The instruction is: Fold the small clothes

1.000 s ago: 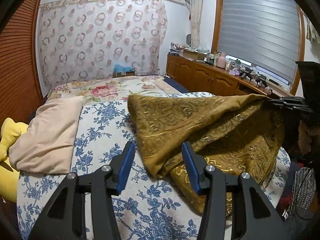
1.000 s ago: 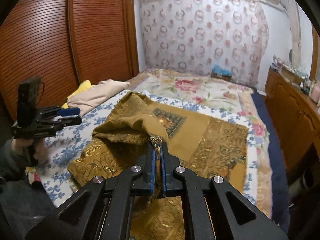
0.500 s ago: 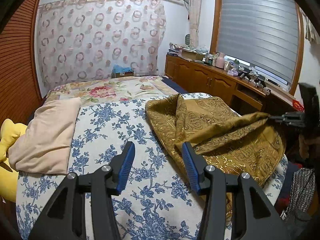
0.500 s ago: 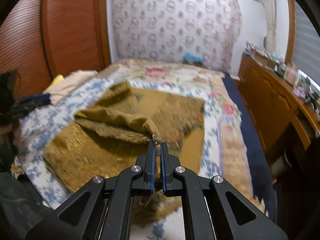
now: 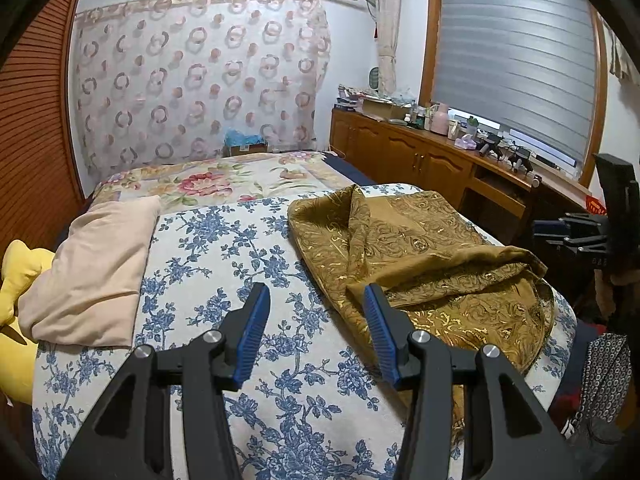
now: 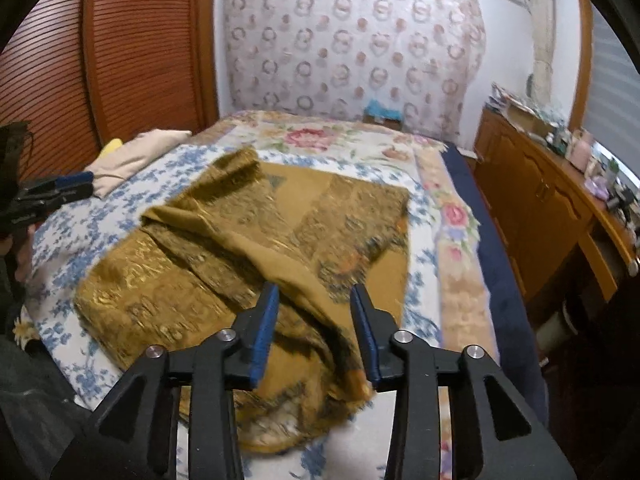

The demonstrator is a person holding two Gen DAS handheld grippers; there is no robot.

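Observation:
A gold-brown patterned cloth [image 5: 424, 264] lies rumpled on the blue-flowered bedspread [image 5: 224, 264]. In the right wrist view the cloth [image 6: 248, 248] spreads across the bed, with a fold running toward me. My left gripper [image 5: 316, 320] is open and empty, above the bedspread just left of the cloth's edge. My right gripper [image 6: 314, 312] is open and empty, just above the near folded part of the cloth. The right gripper also shows at the right edge of the left wrist view [image 5: 560, 232], and the left gripper shows at the left edge of the right wrist view [image 6: 60, 188].
A beige pillow [image 5: 92, 264] and a yellow cushion [image 5: 16, 280] lie at the bed's left side. A wooden cabinet [image 5: 420, 156] with clutter runs along the right under the window. A slatted wooden wardrobe [image 6: 120, 60] stands on the left.
My right gripper has opened and let go of the cloth, which has dropped onto the bed on the right side. My left gripper stays open.

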